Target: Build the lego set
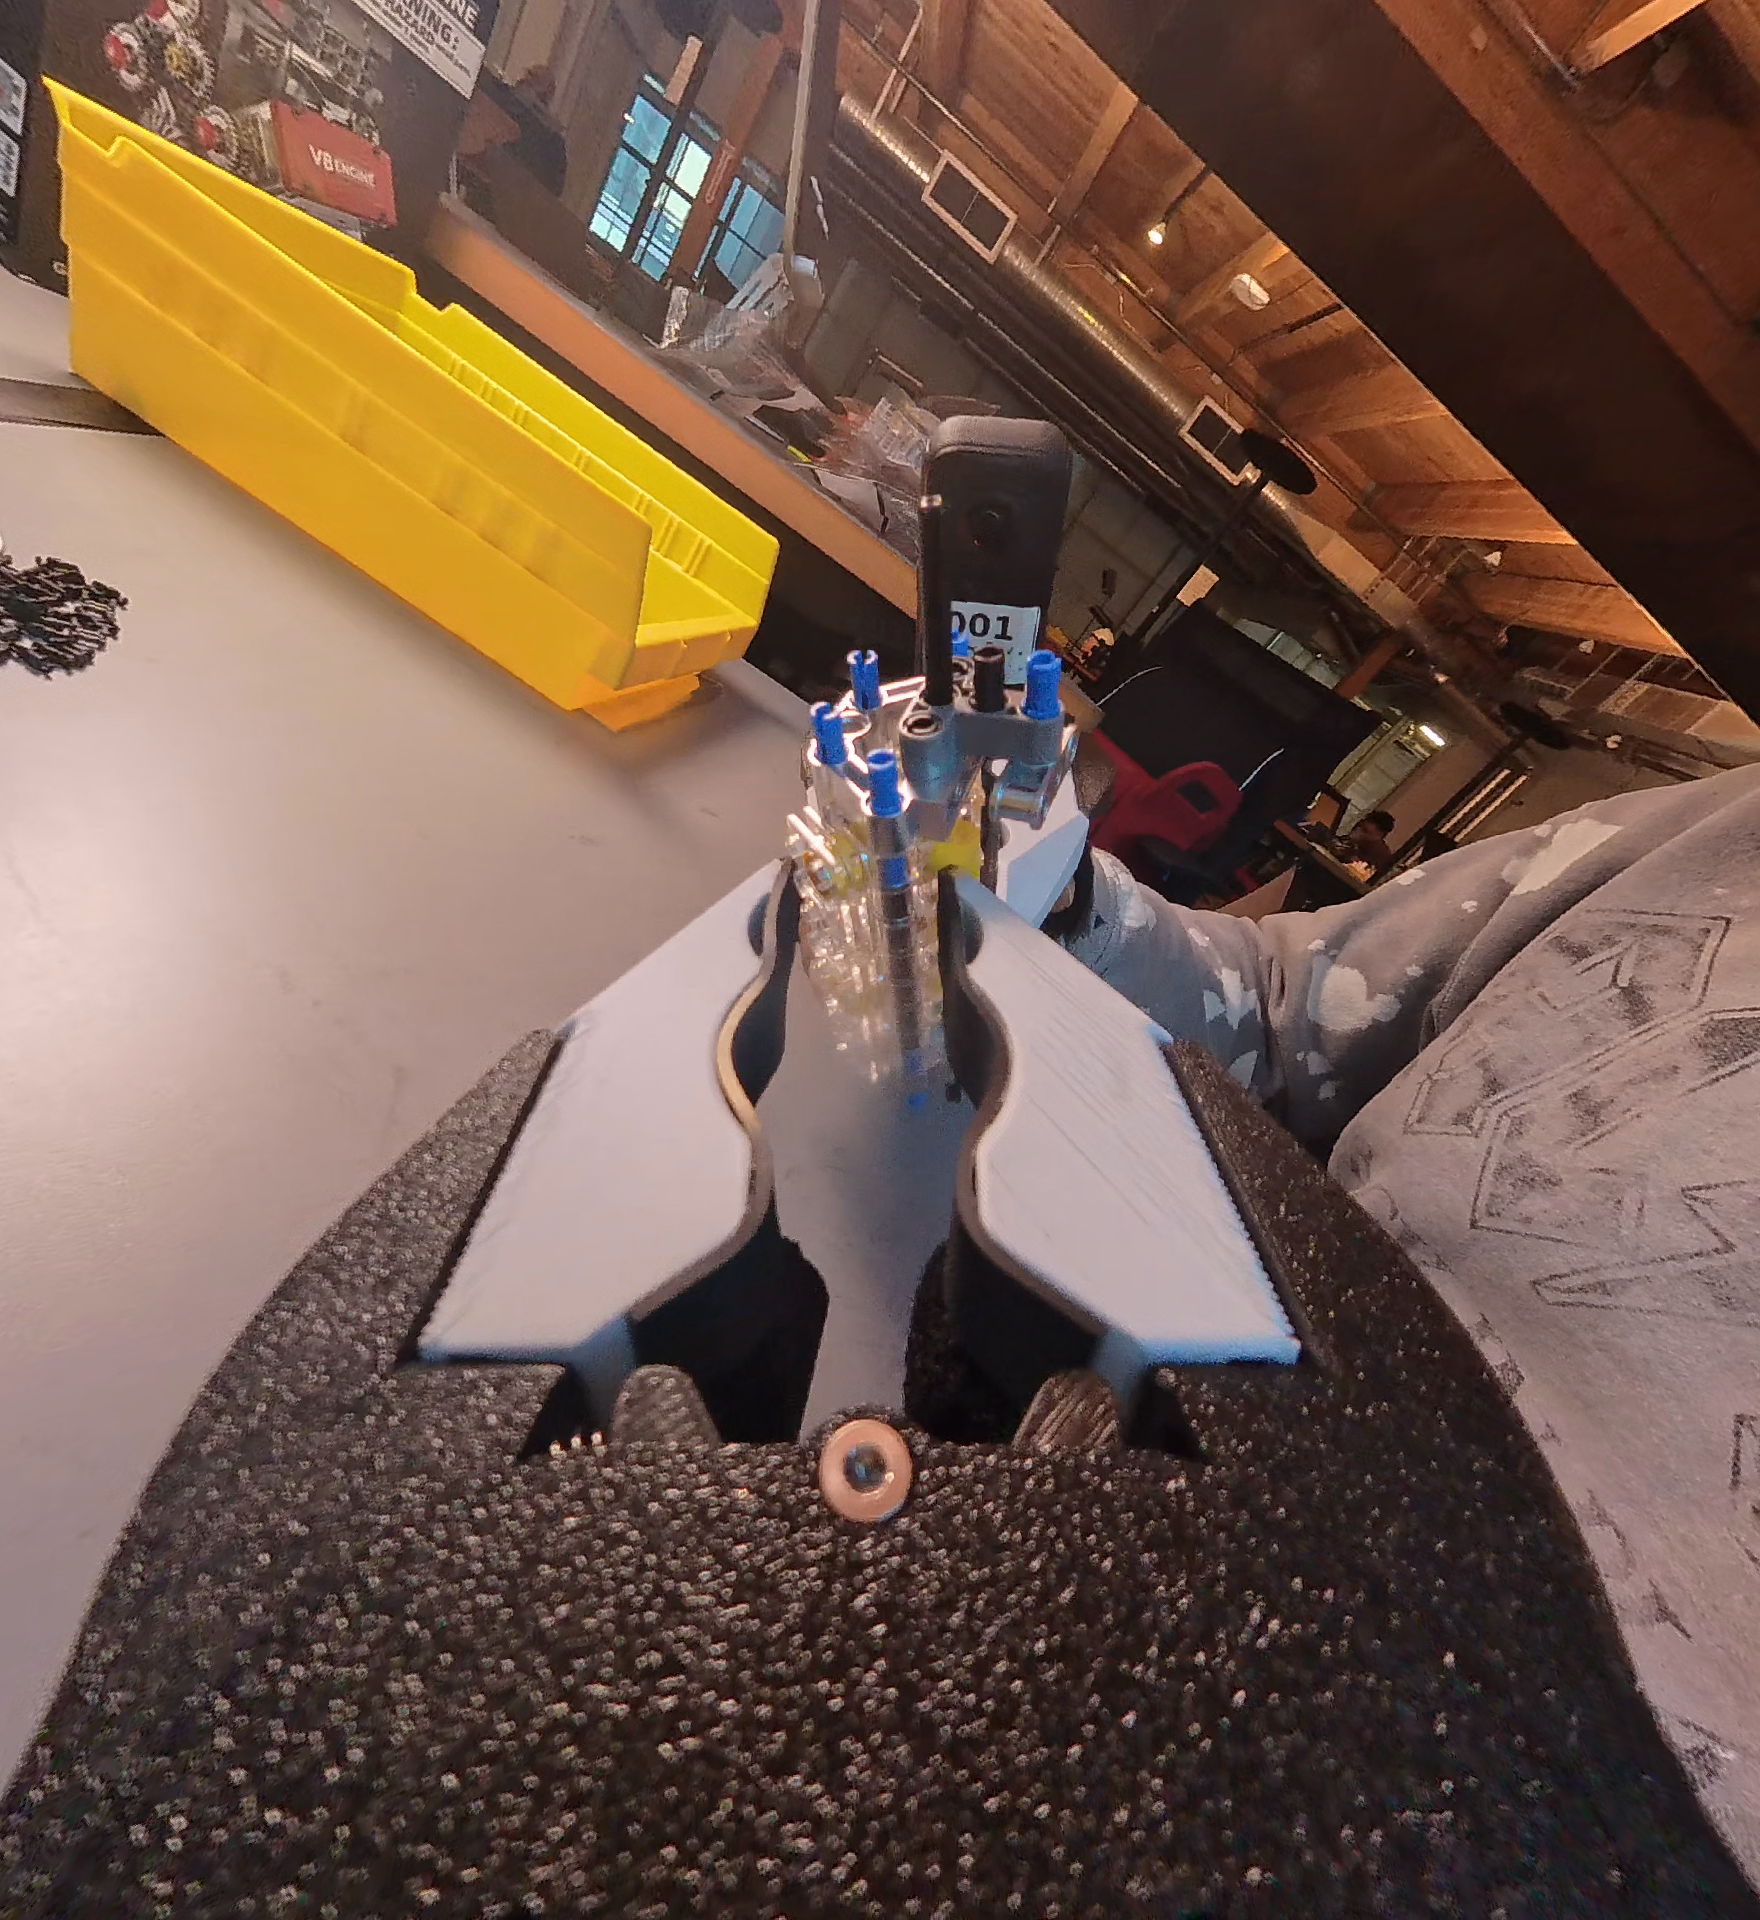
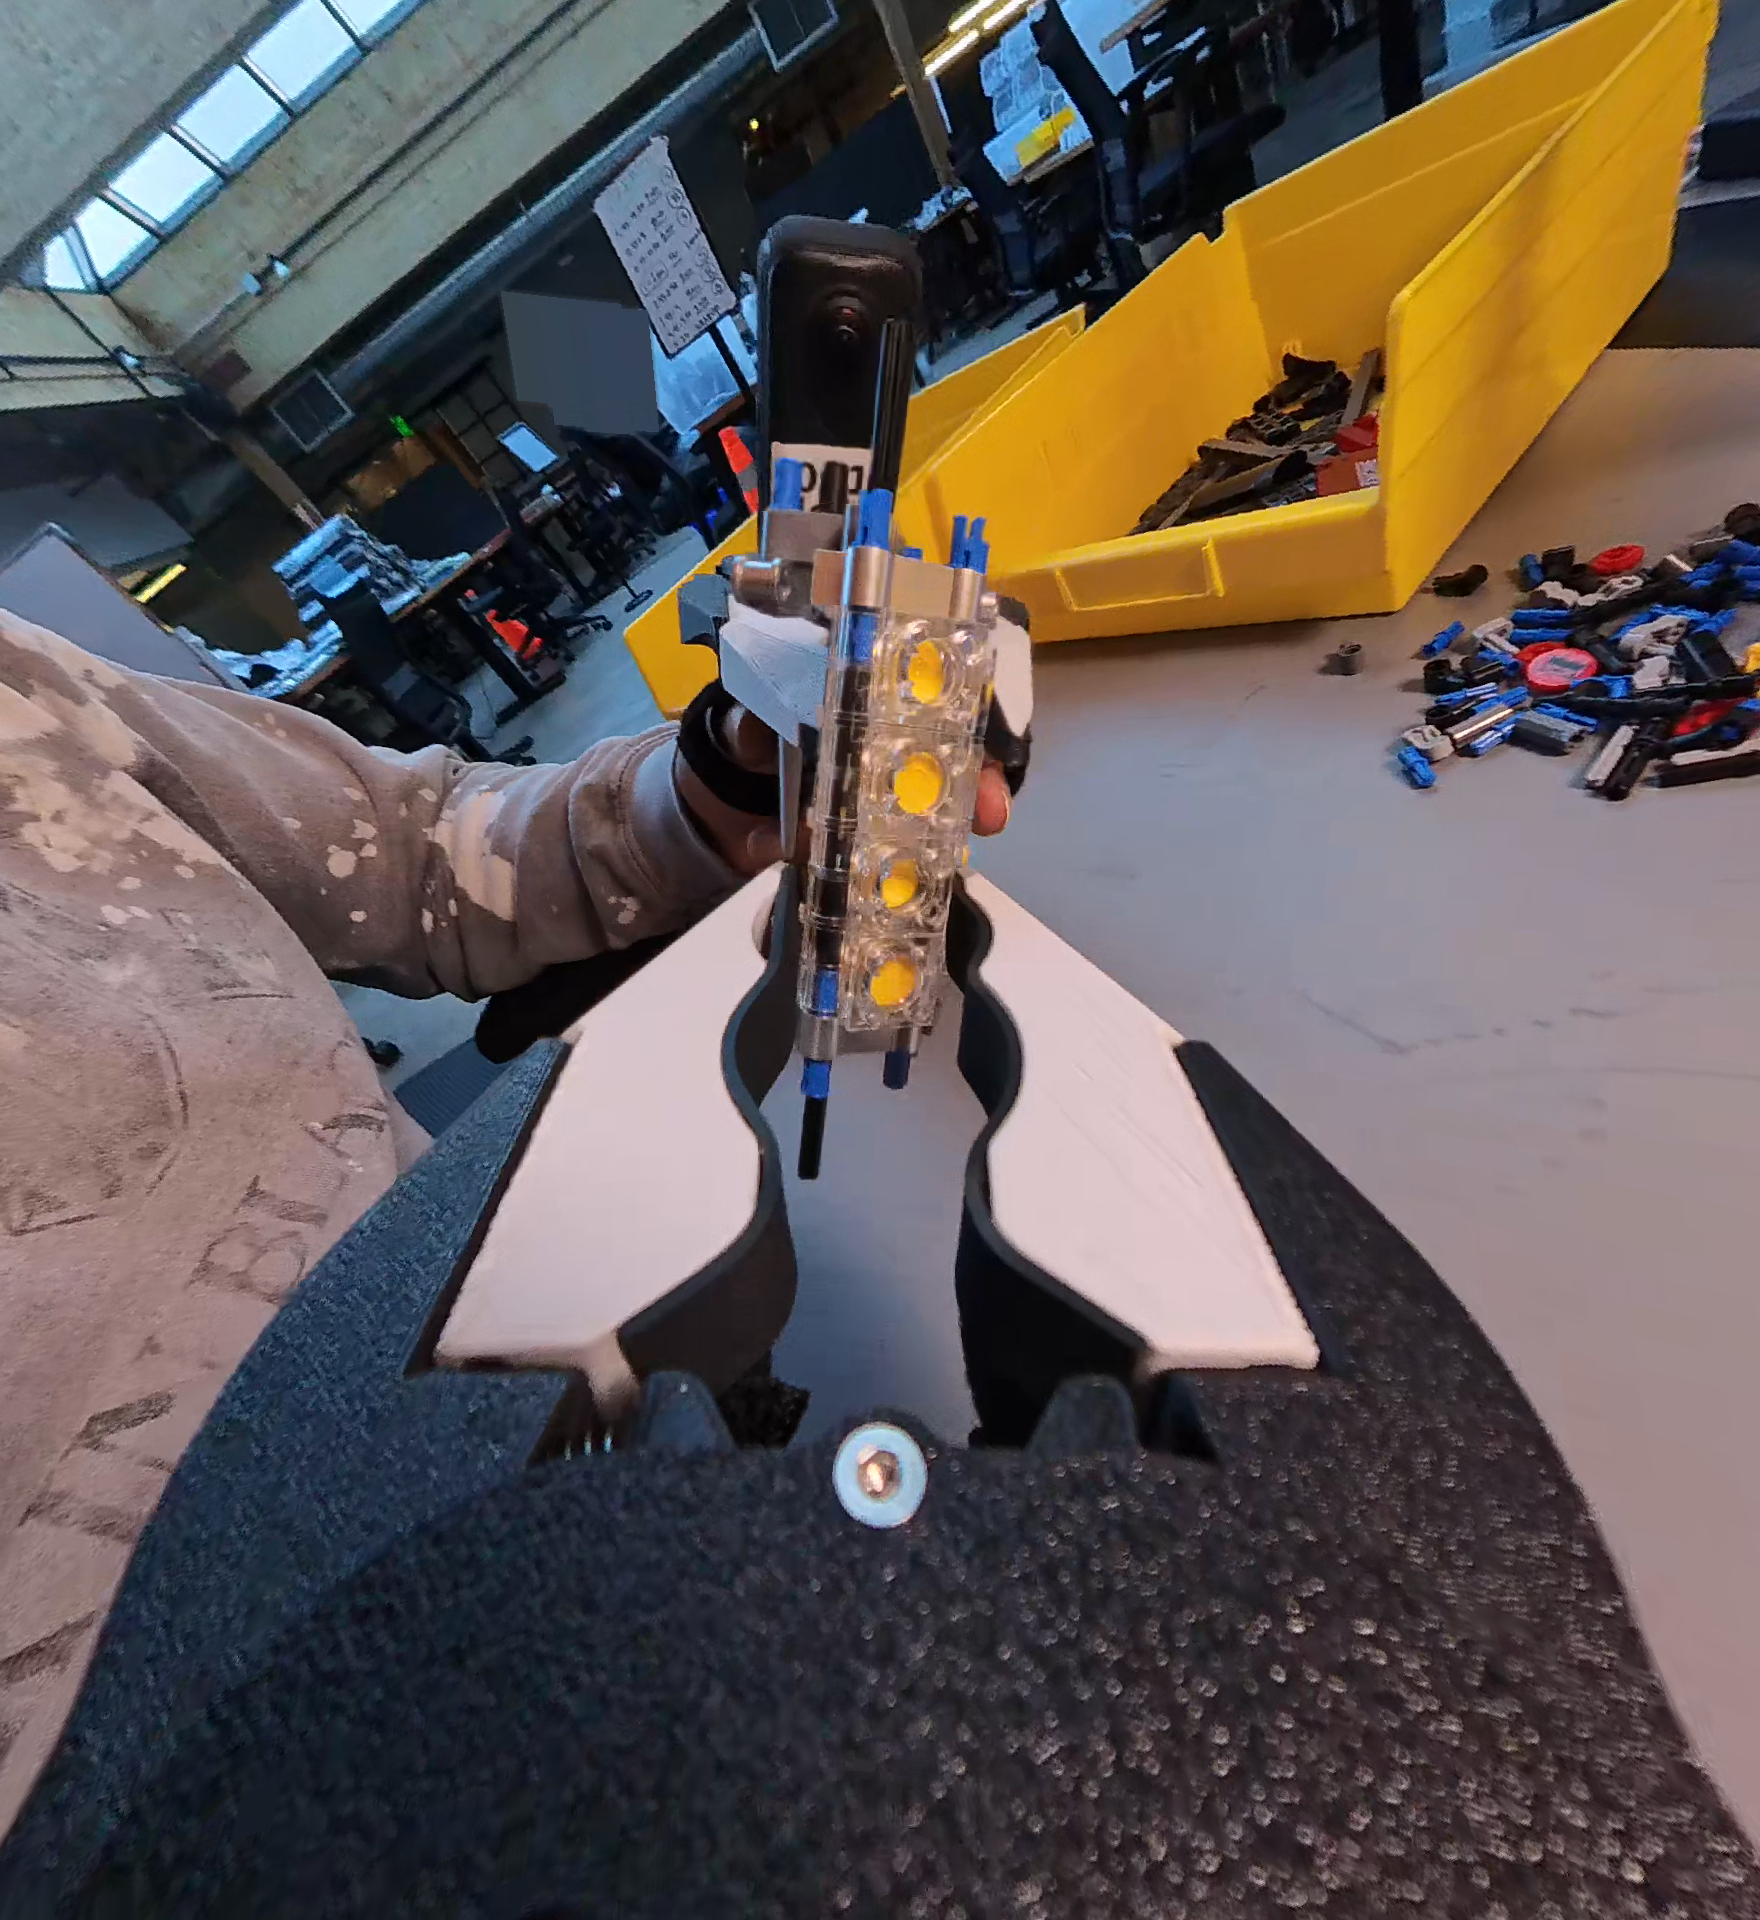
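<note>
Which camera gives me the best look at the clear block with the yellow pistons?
The right wrist view: the clear block faces it broadside, four yellow pistons visible. The left wrist view shows it edge-on, mostly hidden behind a black axle.

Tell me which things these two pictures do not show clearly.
- Left wrist view: the clear block assembly is half hidden between the left gripper fingers.
- Right wrist view: the other gripper's grip behind the assembly cannot be seen.
- Right wrist view: the parts in the yellow bin are too small to name.
</note>
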